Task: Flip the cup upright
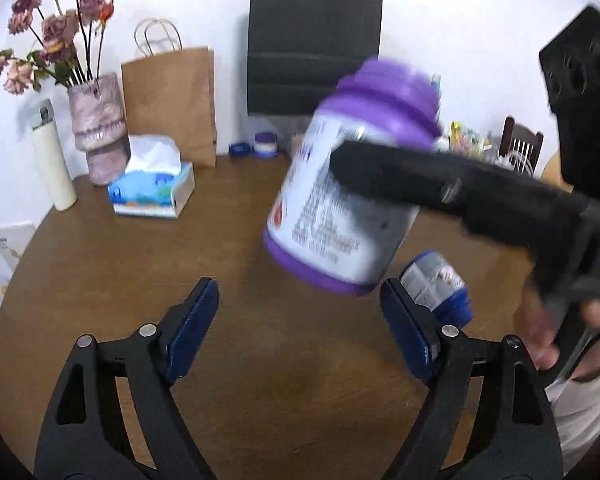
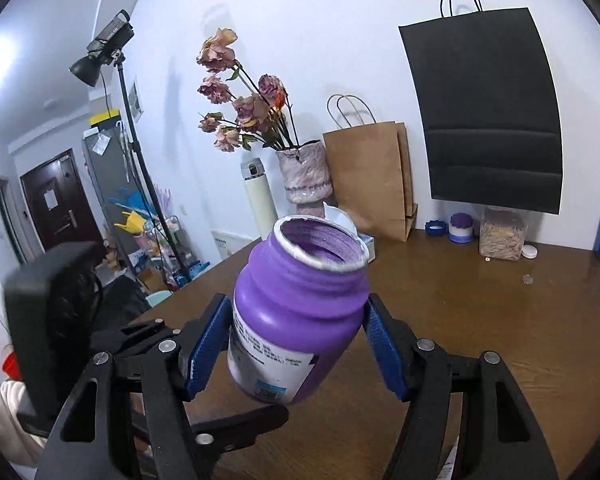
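The purple cup (image 2: 296, 316) hangs tilted above the tabletop (image 2: 500, 320), mouth up and open, pinched between the blue pads of the right claw (image 2: 296, 344). Only the left view shows its printed white label and a blue can (image 1: 440, 284) lying beyond it. The left claw (image 1: 296, 320) gapes empty below.

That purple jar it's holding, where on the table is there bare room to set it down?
The purple plastic jar sits tilted in the right hand-held gripper. Bare brown wooden table lies between the tissue box and the open left hand-held gripper. The back edge is crowded: pink vase, brown paper bag, small jars.
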Demonstrator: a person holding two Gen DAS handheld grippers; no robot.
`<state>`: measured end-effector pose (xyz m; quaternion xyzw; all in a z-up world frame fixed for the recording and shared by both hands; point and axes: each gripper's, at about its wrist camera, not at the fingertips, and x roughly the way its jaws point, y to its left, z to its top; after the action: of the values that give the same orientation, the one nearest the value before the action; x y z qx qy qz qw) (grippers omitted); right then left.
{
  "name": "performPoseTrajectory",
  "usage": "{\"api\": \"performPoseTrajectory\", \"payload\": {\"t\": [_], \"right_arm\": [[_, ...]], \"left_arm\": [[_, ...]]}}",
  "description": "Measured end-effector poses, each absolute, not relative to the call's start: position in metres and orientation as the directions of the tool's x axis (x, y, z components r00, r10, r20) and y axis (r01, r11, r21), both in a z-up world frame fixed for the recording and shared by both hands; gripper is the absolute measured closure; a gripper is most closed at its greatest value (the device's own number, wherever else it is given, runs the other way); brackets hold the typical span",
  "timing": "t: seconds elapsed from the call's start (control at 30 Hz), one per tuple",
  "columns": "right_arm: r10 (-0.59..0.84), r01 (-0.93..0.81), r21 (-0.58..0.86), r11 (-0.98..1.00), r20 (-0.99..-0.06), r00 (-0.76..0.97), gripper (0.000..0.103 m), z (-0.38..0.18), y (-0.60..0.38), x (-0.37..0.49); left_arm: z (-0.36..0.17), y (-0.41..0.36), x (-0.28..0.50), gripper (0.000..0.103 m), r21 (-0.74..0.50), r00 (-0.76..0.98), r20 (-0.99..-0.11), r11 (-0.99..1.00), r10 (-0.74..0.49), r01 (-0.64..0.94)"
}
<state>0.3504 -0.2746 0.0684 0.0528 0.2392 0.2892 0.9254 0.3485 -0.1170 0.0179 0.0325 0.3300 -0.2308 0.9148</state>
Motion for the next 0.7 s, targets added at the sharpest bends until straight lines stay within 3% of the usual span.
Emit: {"api": "performPoseTrajectory", "payload": {"t": [0.07,0.2,0.3,0.37,0.43,0.57,0.6,0.63,0.7], "right_arm": [[0.562,-0.512,0.236,0.826,-0.411,0.718,0.031,0.067,-0.274,0.349],[0.563,-0.519,0.222,0.826,-0.388,0.730,0.031,0.065,-0.273,0.341],[0.574,-0.532,0.219,0.818,-0.368,0.731,0.031,0.066,-0.273,0.336],[0.574,-0.535,0.211,0.818,-0.373,0.729,0.031,0.064,-0.271,0.333],[0.561,-0.531,0.195,0.825,-0.402,0.723,0.031,0.057,-0.267,0.334],[0.525,-0.509,0.169,0.844,-0.453,0.721,0.031,0.043,-0.263,0.341],[0.514,-0.501,0.163,0.850,-0.468,0.719,0.031,0.038,-0.264,0.344],[0.502,-0.496,0.154,0.855,-0.484,0.716,0.031,0.034,-0.263,0.348],[0.467,-0.481,0.122,0.868,-0.528,0.710,0.032,0.024,-0.259,0.356]], "left_arm": [[0.014,-0.114,0.348,0.024,-0.122,0.641,-0.649,0.888,-0.409,0.444],[0.024,-0.102,0.326,0.025,-0.122,0.722,-0.578,0.915,-0.381,0.385],[0.024,-0.101,0.286,0.023,-0.108,0.837,-0.388,0.921,-0.385,0.374],[0.018,-0.111,0.275,0.011,-0.003,0.880,-0.332,0.933,-0.340,0.360],[0.008,-0.121,0.281,0.011,0.045,0.857,-0.383,0.920,-0.344,0.389],[0.004,-0.117,0.304,0.014,-0.026,0.802,-0.455,0.906,-0.386,0.421],[0.002,-0.115,0.315,0.018,-0.057,0.772,-0.484,0.896,-0.411,0.441],[0.001,-0.113,0.324,0.030,-0.077,0.751,-0.511,0.893,-0.418,0.444],[-0.005,-0.109,0.341,0.042,-0.132,0.704,-0.557,0.883,-0.441,0.450]]}}
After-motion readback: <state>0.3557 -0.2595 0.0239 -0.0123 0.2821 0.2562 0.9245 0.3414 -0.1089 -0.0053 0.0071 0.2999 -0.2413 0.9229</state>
